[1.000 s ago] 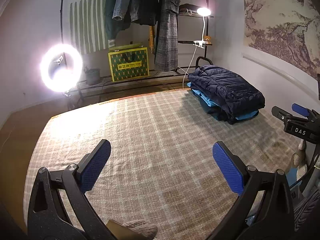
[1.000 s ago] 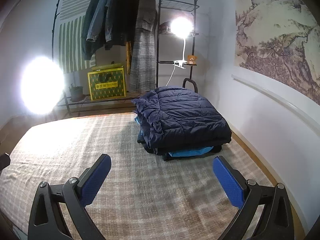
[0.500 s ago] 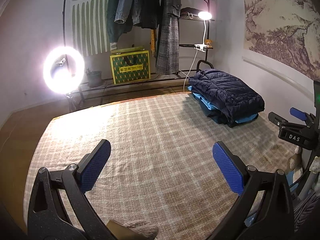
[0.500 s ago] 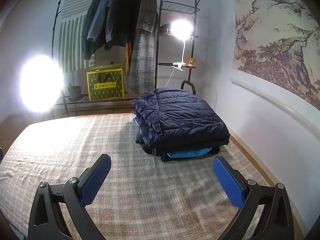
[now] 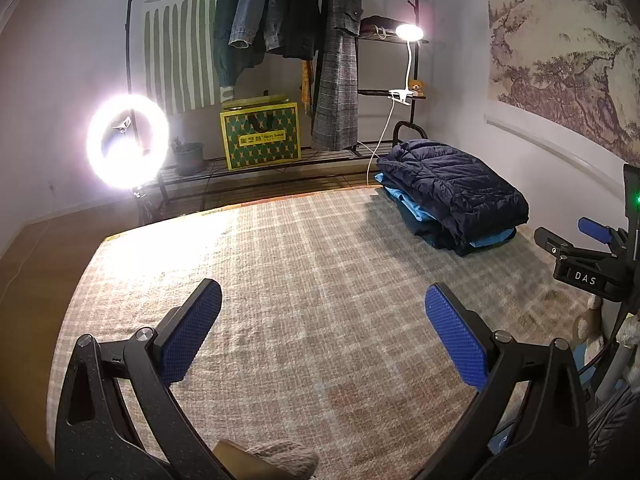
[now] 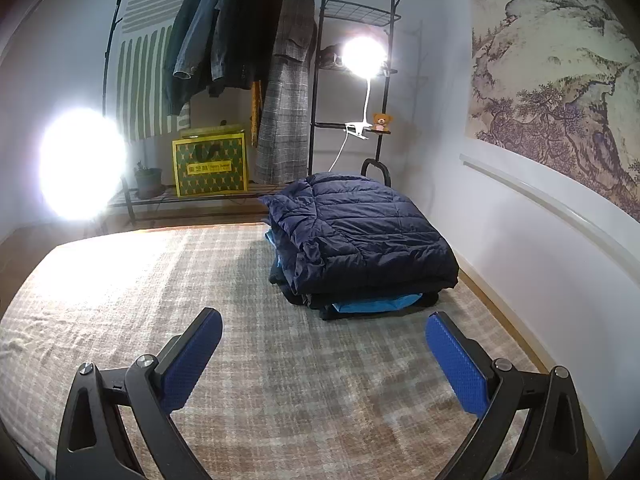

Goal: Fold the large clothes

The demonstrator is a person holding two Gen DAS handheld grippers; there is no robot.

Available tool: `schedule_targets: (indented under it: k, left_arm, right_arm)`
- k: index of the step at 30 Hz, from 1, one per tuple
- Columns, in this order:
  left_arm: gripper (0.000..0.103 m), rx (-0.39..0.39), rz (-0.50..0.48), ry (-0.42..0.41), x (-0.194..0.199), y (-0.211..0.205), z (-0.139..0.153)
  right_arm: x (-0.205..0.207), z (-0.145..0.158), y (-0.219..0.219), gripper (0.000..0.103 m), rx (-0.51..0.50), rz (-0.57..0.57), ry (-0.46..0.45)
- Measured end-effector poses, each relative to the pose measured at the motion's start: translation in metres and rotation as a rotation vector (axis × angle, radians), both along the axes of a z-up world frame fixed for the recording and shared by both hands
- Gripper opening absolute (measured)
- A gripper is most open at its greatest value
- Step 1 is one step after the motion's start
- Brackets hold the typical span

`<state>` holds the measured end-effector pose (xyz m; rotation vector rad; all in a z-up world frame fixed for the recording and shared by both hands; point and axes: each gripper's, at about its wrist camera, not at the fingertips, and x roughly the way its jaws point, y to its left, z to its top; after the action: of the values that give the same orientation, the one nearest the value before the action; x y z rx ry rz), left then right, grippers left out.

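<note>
Ring light [image 5: 127, 141]: stands at the far left past the bed's foot, likely set there to light the work surface.
Clothes rack [image 6: 224, 36]: holds several hanging coats and jackets along the back wall, probably the supply of large clothes yet to fold.
Yellow box [image 5: 260, 136]: sits on the rack's low shelf, out of the way.
Left gripper [image 5: 323, 334]: fingers spread wide with nothing between them, hovering over the bare middle of the blanket.
Plaid blanket [image 5: 304, 264]: covers the bed flat, serving as the folding surface.
Clip lamp [image 6: 363, 58]: clamped to the rack's shelf, shining down toward the far corner.
Folded pile [image 6: 360, 240]: a navy puffer jacket on top of blue and dark garments, stacked at the far right of the bed near the wall, apparently to leave the middle free.
Right gripper [image 6: 323, 354]: released, fingers wide apart, empty, facing the pile from nearby without touching it.
Stage, as a judgement: the pile looks done; both tools are free for another garment.
Wall painting [image 6: 560, 72]: a mountain scene on the right wall.
</note>
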<state>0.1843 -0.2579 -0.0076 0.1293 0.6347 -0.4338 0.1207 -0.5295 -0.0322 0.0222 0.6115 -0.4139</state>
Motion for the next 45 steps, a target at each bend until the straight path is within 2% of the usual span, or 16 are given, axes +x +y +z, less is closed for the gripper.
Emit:
schedule_targets:
  k: [45]
  left_arm:
    - [0.103,0.005,0.002,-0.001,-0.0009,-0.002,0.0018]
  right_arm:
    - [-0.0048,-0.0052,-0.0027,0.103,0.004,-0.005,0.008]
